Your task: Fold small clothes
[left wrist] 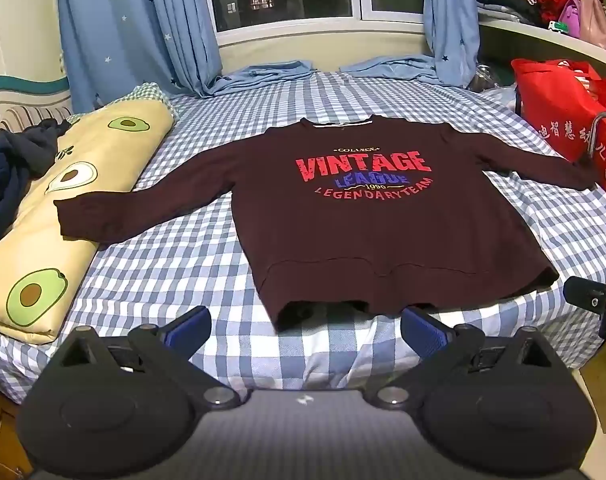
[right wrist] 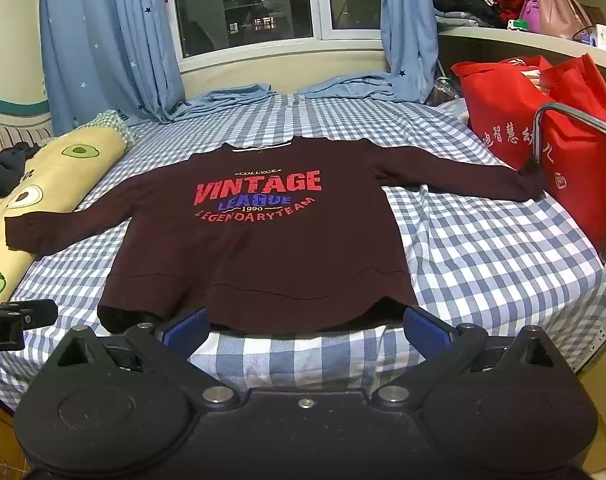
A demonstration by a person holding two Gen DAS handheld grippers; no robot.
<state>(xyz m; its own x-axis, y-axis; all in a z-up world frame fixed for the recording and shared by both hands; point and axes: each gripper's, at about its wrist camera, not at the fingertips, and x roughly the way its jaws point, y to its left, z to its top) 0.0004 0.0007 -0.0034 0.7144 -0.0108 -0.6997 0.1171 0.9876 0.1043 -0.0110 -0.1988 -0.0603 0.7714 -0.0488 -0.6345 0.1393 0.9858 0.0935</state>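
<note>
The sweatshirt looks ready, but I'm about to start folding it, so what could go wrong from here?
The sweatshirt has its left cuff lying over the avocado quilt, so that sleeve may drag there. The right cuff touches the red bag and could snag. The hem is curled at the bed's near edge, so an open claw might pinch unevenly.

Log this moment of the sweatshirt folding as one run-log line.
stage: pre-fold | maroon sweatshirt: flat on checked bed, print up, sleeves spread | left gripper: open, near hem | right gripper: open, at hem
</note>
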